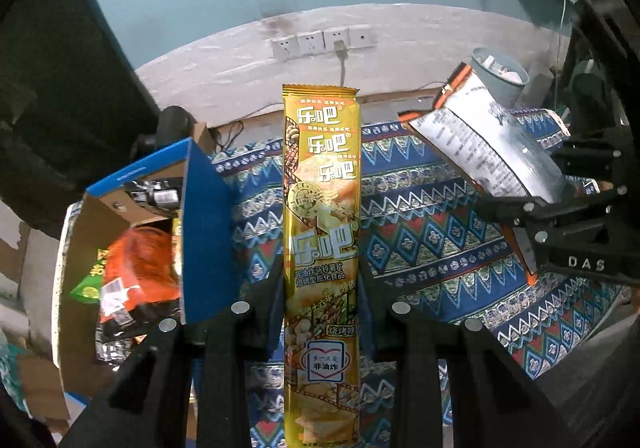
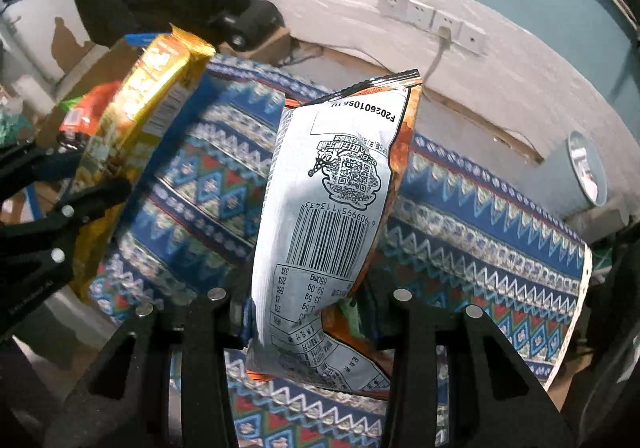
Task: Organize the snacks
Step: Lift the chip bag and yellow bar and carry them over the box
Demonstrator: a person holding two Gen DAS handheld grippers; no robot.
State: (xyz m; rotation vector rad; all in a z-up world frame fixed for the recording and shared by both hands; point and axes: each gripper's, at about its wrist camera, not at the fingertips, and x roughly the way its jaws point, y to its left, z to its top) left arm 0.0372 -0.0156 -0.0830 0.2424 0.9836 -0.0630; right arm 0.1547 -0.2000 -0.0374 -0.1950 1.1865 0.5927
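My left gripper (image 1: pixel 320 280) is shut on a long yellow chip pack (image 1: pixel 320 228) and holds it upright above the patterned cloth. The pack also shows in the right wrist view (image 2: pixel 140 108), at the left, with the left gripper (image 2: pixel 80 188) on it. My right gripper (image 2: pixel 308 312) is shut on a silver and orange snack bag (image 2: pixel 332 216), barcode side facing me. That bag shows at the right of the left wrist view (image 1: pixel 480 144), held by the right gripper (image 1: pixel 520 208). A blue cardboard box (image 1: pixel 200 232) at the left holds an orange snack bag (image 1: pixel 136 272).
A blue, red and white patterned cloth (image 1: pixel 440 232) covers the table. A grey bin (image 1: pixel 500 76) stands at the back right by the wall. Wall sockets (image 1: pixel 320 42) with a cable sit behind. A dark object (image 1: pixel 172 124) lies behind the box.
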